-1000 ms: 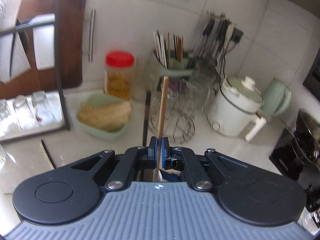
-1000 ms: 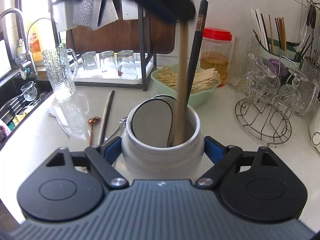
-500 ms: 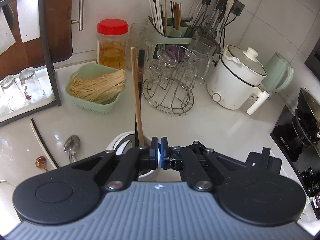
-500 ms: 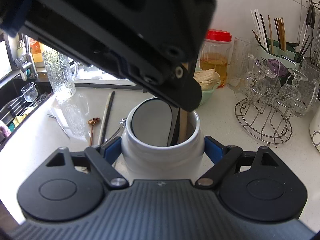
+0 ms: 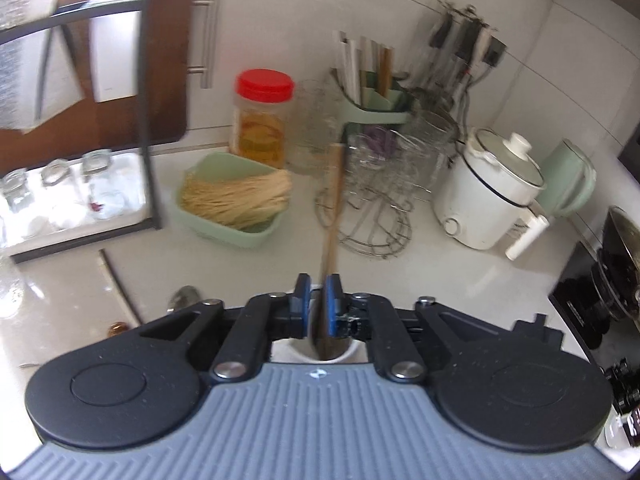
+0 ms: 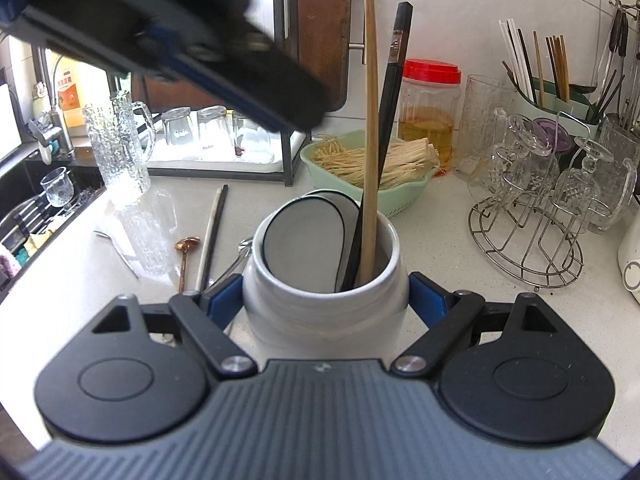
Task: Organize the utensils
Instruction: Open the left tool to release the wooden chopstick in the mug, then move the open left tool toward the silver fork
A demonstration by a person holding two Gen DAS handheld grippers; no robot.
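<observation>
Right gripper point(image 6: 326, 294) clamped on the white ceramic jar point(image 6: 326, 300); left gripper point(image 5: 316, 300) just above it, jaws parted.

The left gripper's blue pads have just been opening and stand narrowly apart; the wooden chopstick point(image 5: 334, 208) runs up through the gap, with no pad seen pressing on it. The right wrist view shows what the left hides: that pale chopstick stands upright in the round-mouthed jar beside a black chopstick point(image 6: 394, 92) and a grey flat-bladed utensil point(image 6: 304, 240), with the blurred left gripper overhead at upper left. On the speckled table point(image 6: 460, 280), left of the jar, lie a copper spoon point(image 6: 186, 246) and more chopsticks point(image 6: 214, 224). Behind are a green basket of noodles point(image 6: 384, 176), a red-lidded jar point(image 6: 430, 112) and a wire rack of glass cups point(image 6: 528, 224). Only the left view shows the white rice cooker point(image 5: 492, 196).
</observation>
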